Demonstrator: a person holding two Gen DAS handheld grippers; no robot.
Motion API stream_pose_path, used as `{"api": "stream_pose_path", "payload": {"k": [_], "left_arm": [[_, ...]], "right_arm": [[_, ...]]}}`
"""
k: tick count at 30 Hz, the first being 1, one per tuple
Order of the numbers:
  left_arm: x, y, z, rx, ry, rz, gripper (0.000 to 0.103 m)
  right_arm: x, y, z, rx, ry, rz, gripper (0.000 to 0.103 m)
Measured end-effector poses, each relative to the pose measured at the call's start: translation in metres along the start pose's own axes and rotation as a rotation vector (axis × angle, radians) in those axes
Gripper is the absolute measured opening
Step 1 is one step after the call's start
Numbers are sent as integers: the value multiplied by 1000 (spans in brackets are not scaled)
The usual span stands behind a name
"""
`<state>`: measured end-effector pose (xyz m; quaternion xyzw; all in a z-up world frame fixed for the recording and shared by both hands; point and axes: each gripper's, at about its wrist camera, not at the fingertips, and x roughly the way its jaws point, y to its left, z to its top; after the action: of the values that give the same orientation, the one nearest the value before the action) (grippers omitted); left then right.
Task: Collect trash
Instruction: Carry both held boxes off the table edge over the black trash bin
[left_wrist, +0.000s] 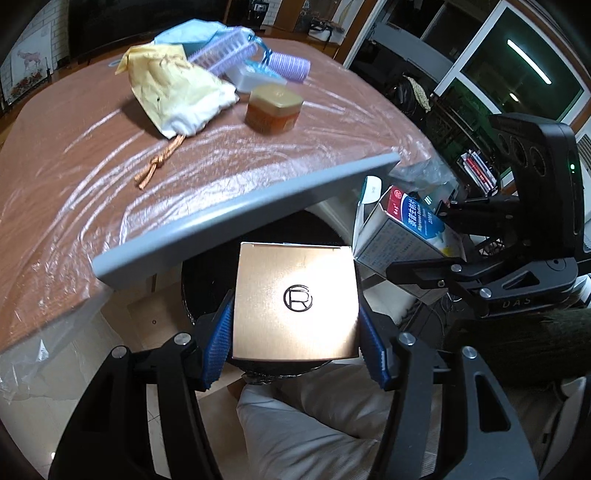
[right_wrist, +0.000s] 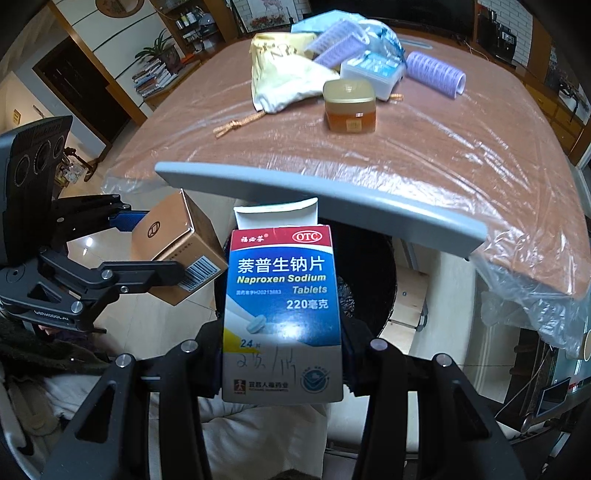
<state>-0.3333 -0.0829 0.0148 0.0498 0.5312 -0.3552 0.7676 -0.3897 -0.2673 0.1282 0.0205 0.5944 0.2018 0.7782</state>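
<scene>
My left gripper (left_wrist: 295, 332) is shut on a gold-brown carton (left_wrist: 295, 302) with a round logo, its blue pads pressing both sides. The carton hangs over a black-lined trash bin (left_wrist: 207, 284) under its raised grey lid (left_wrist: 240, 210). My right gripper (right_wrist: 282, 354) is shut on a blue, red and white tablet box (right_wrist: 282, 306) with its top flap open, also held above the bin (right_wrist: 373, 284). The left view shows the tablet box (left_wrist: 406, 229) at right in the other gripper. The right view shows the gold carton (right_wrist: 177, 243) at left.
The brown table (left_wrist: 74, 155) under clear plastic film carries a yellow-white cloth bag (left_wrist: 177, 92), an amber jar (left_wrist: 273, 107), purple hair rollers (left_wrist: 288, 66), a white tub and a blue bag. A person's light trousers (left_wrist: 314, 424) are below the bin. Shelves and windows lie beyond.
</scene>
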Motion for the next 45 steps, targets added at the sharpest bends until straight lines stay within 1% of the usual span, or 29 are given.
{"api": "stream_pose_path", "payload": {"k": [7, 12, 17, 22, 26, 35, 45], "left_arm": [[18, 4, -7, 2, 31, 29, 61], [32, 7, -9, 3, 53, 46, 61], [42, 9, -8, 6, 69, 65, 61], [51, 10, -8, 13, 79, 89, 61], [59, 10, -7, 14, 90, 97, 61], [75, 7, -8, 28, 117, 120, 61], [89, 5, -8, 49, 141, 153, 61]], "right_arm": [[21, -5, -1, -11, 35, -21, 46], [34, -5, -1, -46, 58, -56, 46], [44, -9, 1, -43, 66, -59, 46], [53, -10, 2, -57, 66, -83, 46], [59, -8, 1, -57, 62, -81, 46], [75, -9, 0, -68, 84, -88, 46], [91, -11, 0, -79, 98, -117, 46]]}}
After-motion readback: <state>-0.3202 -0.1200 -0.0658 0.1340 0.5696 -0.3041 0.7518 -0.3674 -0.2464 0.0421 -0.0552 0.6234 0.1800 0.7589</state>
